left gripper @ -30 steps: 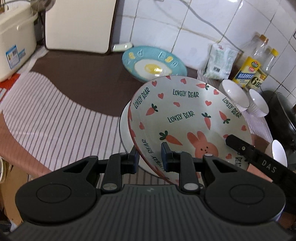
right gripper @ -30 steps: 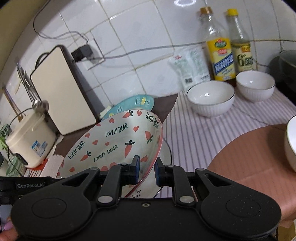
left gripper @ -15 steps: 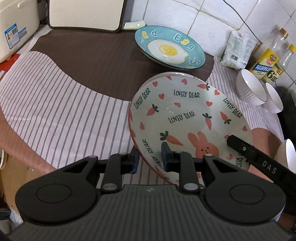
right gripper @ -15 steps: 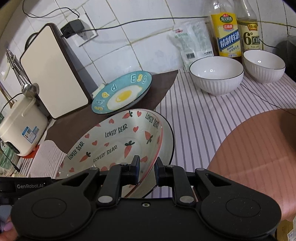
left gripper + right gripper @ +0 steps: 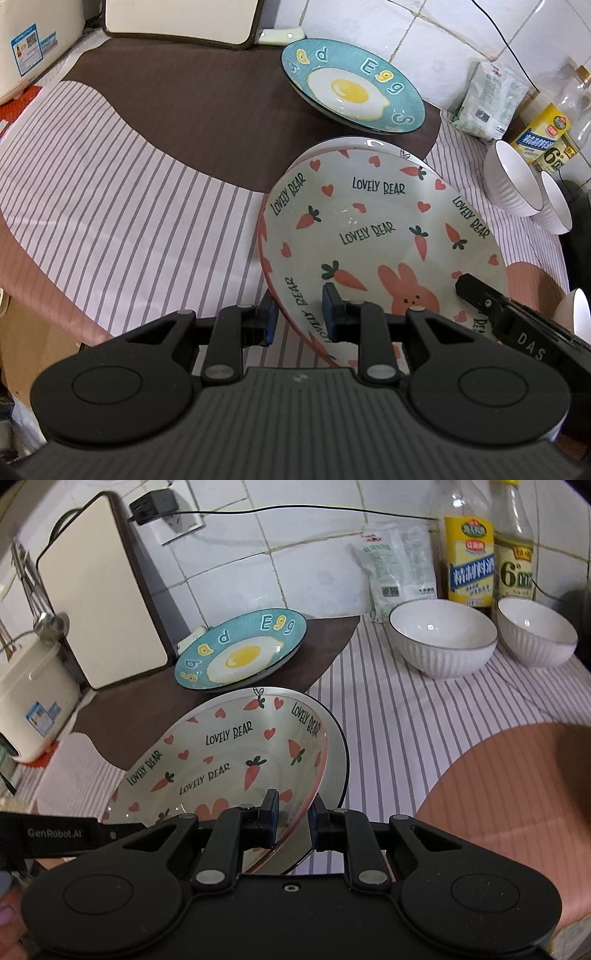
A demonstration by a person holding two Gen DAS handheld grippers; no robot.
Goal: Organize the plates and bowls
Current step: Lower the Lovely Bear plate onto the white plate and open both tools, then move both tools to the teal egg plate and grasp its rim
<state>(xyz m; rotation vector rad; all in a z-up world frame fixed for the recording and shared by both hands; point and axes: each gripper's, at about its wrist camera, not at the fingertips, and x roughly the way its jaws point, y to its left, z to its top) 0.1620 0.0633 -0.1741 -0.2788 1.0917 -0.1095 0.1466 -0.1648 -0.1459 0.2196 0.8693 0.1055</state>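
Both claws pinch one dish. Left claw (image 5: 299, 317) at the bottom middle of the left view is clamped on the near rim of the bunny plate (image 5: 376, 236), one blue pad under the rim and one on top. Right claw (image 5: 293, 821) at the bottom middle of the right view is clamped on the rim of the same bunny plate (image 5: 221, 764) from the other side. In the left view its black finger lies on the plate at the lower right.

The bunny plate is tilted and sits just over a white plate (image 5: 334, 775) with a dark edge. How much they touch is hard to tell.

Going left to right in the right view: a cream pot (image 5: 33, 705) at the left edge, a leaning cutting board (image 5: 96, 602), then the blue egg plate (image 5: 240, 650) just behind the bunny plate on the brown part of the striped cloth (image 5: 399, 716). Next come a white bag (image 5: 399, 565), two white bowls (image 5: 443, 637) side by side, and two bottles (image 5: 471, 554) by the tile wall. The egg plate is the closest thing behind the stack; the bowls are well apart from it.

Both claws point down at a slant toward the counter. A fingertip (image 5: 9, 919) shows at the bottom left corner of the right view.

Most of the white plate is hidden under the bunny plate. Another white dish (image 5: 576, 310) is cut off at the right edge of the left view.
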